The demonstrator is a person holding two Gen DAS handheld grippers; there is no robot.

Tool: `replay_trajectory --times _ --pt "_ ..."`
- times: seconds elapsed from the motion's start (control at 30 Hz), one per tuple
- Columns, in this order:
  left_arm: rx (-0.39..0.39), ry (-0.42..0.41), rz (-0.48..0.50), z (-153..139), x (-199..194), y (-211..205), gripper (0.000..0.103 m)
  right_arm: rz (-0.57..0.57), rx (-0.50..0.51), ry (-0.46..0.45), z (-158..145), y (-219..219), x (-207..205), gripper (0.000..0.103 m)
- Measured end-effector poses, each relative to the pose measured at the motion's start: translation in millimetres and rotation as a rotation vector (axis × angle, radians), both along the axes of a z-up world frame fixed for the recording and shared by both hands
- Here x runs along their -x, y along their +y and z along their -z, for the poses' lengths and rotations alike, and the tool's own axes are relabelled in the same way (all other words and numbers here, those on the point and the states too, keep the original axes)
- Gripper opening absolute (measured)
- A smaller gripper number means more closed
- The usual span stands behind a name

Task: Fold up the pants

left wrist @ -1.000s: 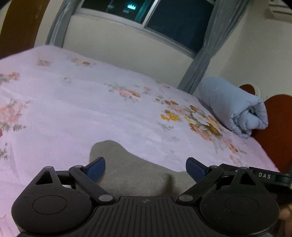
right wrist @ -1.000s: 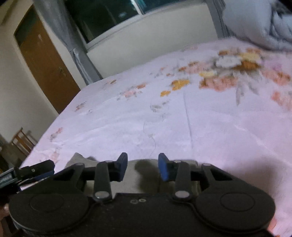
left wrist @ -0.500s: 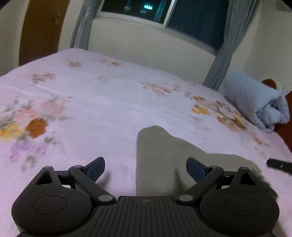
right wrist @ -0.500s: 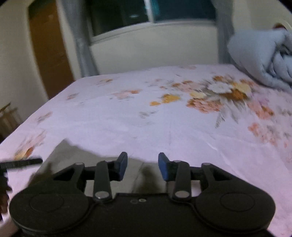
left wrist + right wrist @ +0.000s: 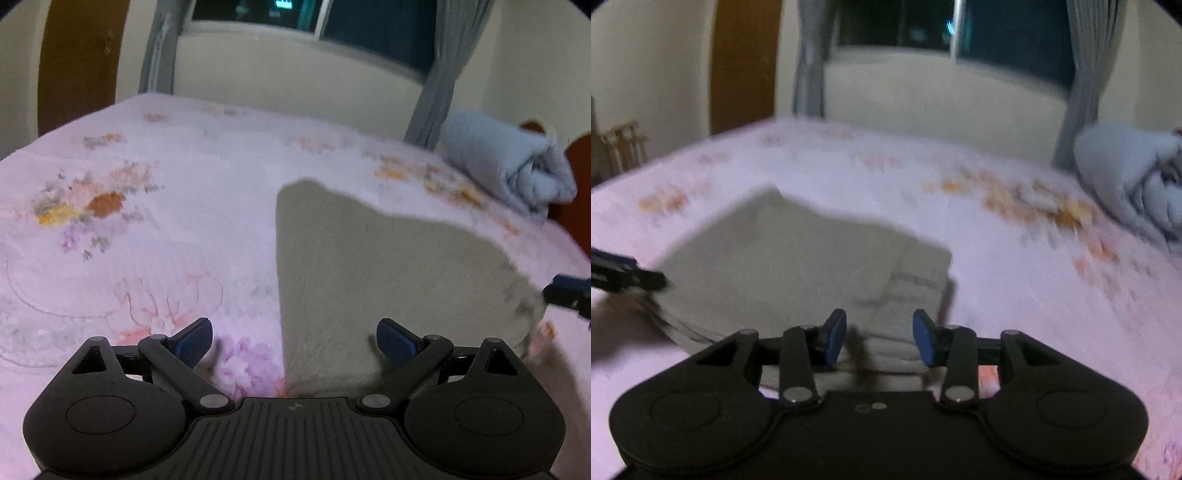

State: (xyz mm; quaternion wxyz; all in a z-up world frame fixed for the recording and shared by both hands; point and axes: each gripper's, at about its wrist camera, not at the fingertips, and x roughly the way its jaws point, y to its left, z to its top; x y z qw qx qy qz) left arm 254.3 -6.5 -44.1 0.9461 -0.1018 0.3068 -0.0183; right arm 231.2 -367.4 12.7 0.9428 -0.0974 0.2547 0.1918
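Grey pants [image 5: 369, 266] lie flat on the pink floral bed, folded into a compact shape. In the right wrist view the pants [image 5: 798, 266] show stacked layers and a waistband near my fingers. My left gripper [image 5: 294, 339] is open wide and empty, above the near left edge of the pants. My right gripper [image 5: 879, 338] is open and empty, just above the near right end of the pants. The right gripper's tip [image 5: 565, 295] shows at the right edge of the left wrist view. The left gripper's tip [image 5: 624, 277] shows at the left of the right wrist view.
The bed sheet [image 5: 129, 229] spreads left and far of the pants. A rolled light-blue blanket [image 5: 509, 173] lies at the far right by a brown headboard. A wall with window and grey curtains [image 5: 436, 74] stands behind the bed. A brown door [image 5: 77, 66] is far left.
Both grippers have drawn back and up, so more of the pants shows. The right gripper's fingers have opened wider. The left gripper stays open.
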Motion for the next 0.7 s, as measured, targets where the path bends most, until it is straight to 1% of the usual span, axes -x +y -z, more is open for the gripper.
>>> replay_trajectory --times 0.03,0.07,0.13,0.17,0.2,0.23,0.27,0.3,0.33,0.37,0.4,0.43,0.53,0.6,0.67,0.7 --pt "0.006 -0.004 -0.004 -0.9 0.0 0.4 0.095 -0.022 -0.015 0.000 -1.7 6.7 0.4 0.034" --pt "0.006 0.014 -0.001 1.6 -2.1 -0.1 0.095 -0.049 -0.026 0.011 -0.7 12.2 -0.4 0.034" --pt "-0.032 0.102 0.010 14.9 -11.6 -4.4 0.095 -0.096 0.007 0.044 10.8 28.4 -0.8 0.040" --pt "-0.012 0.120 0.004 21.0 -11.5 -2.0 0.095 -0.096 0.044 0.084 23.8 34.8 -5.1 0.045" --pt "0.039 0.111 -0.012 20.5 -6.5 6.3 0.095 -0.095 0.070 0.156 39.4 36.5 -12.1 0.043" --pt "0.062 0.091 -0.051 15.7 0.7 16.3 0.095 -0.102 0.055 0.182 44.1 33.2 -13.1 0.042" --pt "0.041 0.060 -0.103 8.2 11.4 26.8 0.095 -0.096 0.017 0.155 37.5 25.9 -4.4 0.042" --pt "0.001 0.023 -0.145 1.5 24.5 36.6 0.095 -0.080 -0.010 0.114 27.2 19.0 8.5 0.048" --pt "-0.014 0.005 -0.172 -2.8 34.1 44.9 0.095 -0.057 -0.027 0.075 18.1 10.4 19.8 0.054" --pt "-0.010 -0.001 -0.197 -6.1 44.0 54.3 0.095 -0.035 -0.039 0.045 11.9 2.0 28.2 0.069" --pt "-0.003 -0.004 -0.205 -8.9 53.0 60.8 0.095 -0.010 -0.055 0.013 5.9 -7.4 39.1 0.082" --pt "-0.008 -0.011 -0.209 -11.6 62.3 64.2 0.095 0.009 -0.083 -0.018 0.6 -18.6 50.7 0.086" --pt "-0.033 -0.027 -0.187 -16.4 87.6 60.6 0.095 0.079 -0.144 -0.059 -4.8 -44.6 72.6 0.096" --pt "-0.045 -0.052 -0.149 -19.4 103.5 53.0 0.097 0.133 -0.179 -0.078 -5.6 -58.6 91.9 0.097" --pt "-0.061 -0.067 -0.110 -20.5 120.9 44.7 0.103 0.177 -0.195 -0.099 -3.8 -69.8 106.3 0.097" --pt "-0.077 -0.085 -0.086 -21.4 128.8 38.3 0.103 0.191 -0.203 -0.119 -2.7 -73.6 115.5 0.097"
